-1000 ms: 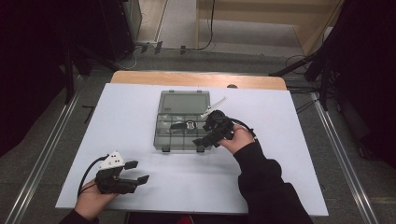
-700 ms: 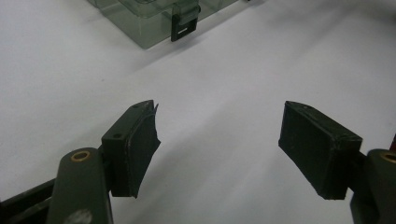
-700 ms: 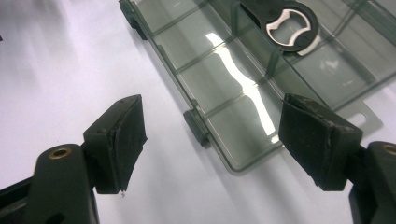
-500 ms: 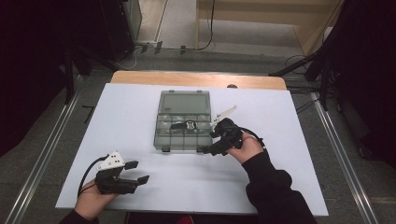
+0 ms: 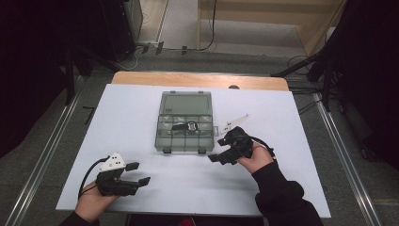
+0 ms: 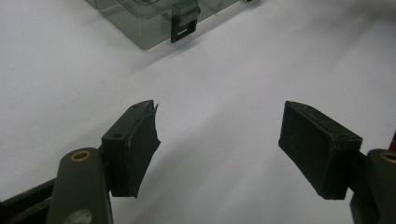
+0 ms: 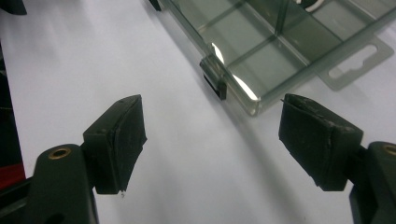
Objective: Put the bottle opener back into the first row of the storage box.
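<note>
A clear grey compartment box (image 5: 184, 123) lies at the middle of the white table, with a small black-and-white item (image 5: 186, 126) in one of its middle compartments. My right gripper (image 5: 217, 149) hovers open just off the box's front right corner, jaws pointing left. In the right gripper view that corner (image 7: 280, 46) and a black latch (image 7: 215, 83) lie ahead of the open, bare right gripper (image 7: 212, 140). My left gripper (image 5: 139, 173) rests open near the front left edge. The left gripper view has the open left gripper (image 6: 219, 140) over bare table, the box's front (image 6: 149, 23) farther off.
The white tabletop (image 5: 291, 122) ends at a wooden strip (image 5: 197, 79) at the back. A flat hang tab (image 7: 357, 60) sticks out from the box's side. Metal rails (image 5: 42, 155) run along the floor on both sides, and cables lie beyond the table.
The right gripper has drawn back from over the box's front right part toward the near edge, ending beside the corner. The left gripper has stayed put.
</note>
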Demonstrator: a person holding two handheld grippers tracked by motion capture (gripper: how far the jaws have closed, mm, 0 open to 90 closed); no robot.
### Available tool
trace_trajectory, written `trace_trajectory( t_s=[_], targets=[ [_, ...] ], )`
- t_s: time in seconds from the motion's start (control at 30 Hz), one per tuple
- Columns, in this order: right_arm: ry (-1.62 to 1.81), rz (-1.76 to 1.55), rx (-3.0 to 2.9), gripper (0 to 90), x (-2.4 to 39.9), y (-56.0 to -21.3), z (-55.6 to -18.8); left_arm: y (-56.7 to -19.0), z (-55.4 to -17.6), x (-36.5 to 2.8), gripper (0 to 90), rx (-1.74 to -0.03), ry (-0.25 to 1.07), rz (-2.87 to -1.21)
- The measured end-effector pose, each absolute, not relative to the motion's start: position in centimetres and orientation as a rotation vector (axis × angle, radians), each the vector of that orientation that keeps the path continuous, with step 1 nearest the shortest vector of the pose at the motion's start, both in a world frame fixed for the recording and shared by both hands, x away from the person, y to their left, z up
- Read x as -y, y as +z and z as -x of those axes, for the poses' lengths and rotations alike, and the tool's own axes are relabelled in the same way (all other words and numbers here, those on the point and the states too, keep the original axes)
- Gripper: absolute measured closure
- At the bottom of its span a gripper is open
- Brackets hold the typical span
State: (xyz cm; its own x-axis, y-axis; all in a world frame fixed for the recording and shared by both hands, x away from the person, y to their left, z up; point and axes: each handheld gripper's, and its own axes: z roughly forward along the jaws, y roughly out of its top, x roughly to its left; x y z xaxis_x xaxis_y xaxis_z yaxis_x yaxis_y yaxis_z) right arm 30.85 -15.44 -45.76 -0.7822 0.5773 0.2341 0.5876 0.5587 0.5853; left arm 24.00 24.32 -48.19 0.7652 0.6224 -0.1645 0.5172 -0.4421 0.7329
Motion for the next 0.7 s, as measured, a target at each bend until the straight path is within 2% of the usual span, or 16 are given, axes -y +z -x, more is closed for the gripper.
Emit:
trace_trajectory(
  t_s=[0.7],
  targets=[
    [-1.061,1.104,2.746,23.7,19.6,-47.7,-26.9,-48.2,-24.0,-24.3,27.3,-0.850,0.165,-2.134]
  ],
)
